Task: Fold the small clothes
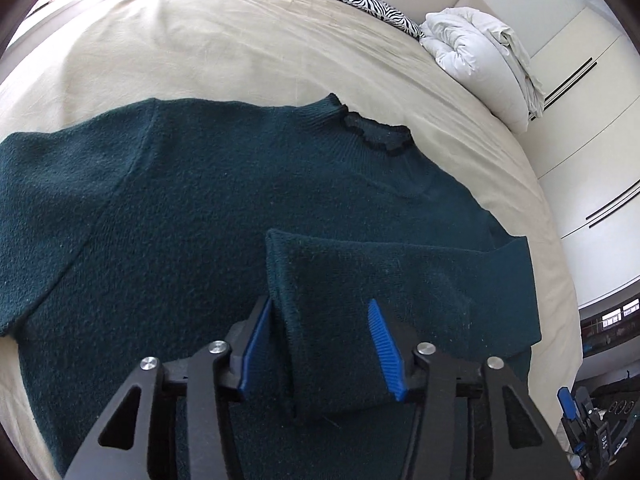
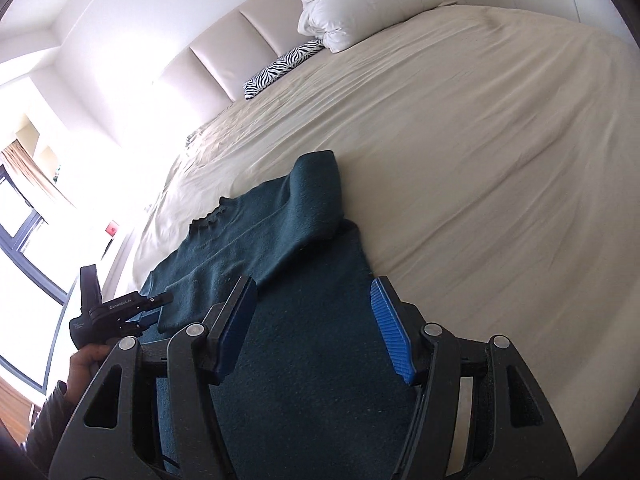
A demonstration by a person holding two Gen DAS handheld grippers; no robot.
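Observation:
A dark teal sweater point(image 1: 160, 220) lies flat on a beige bed sheet point(image 1: 240, 48), collar point(image 1: 376, 132) toward the headboard. One sleeve point(image 1: 400, 272) is folded across the chest. Its cuff end fills the gap of my left gripper point(image 1: 319, 304), and both blue pads point(image 1: 384, 344) sit against its edges. In the right wrist view this gripper point(image 2: 154, 308) is at the sleeve's end point(image 2: 176, 312), held by a hand point(image 2: 86, 364). My right gripper point(image 2: 314, 284) hovers open over the sweater's lower body point(image 2: 304, 360) with nothing between its fingers. The other sleeve point(image 1: 24, 208) lies spread out.
A rolled white duvet point(image 1: 476, 52) and a zebra-print pillow point(image 1: 372, 4) lie by the padded headboard point(image 2: 224, 52). White wardrobe doors point(image 1: 580, 92) stand beside the bed. A black and blue device point(image 1: 576, 420) shows at the lower right edge. Bare sheet point(image 2: 480, 180) stretches past the sweater.

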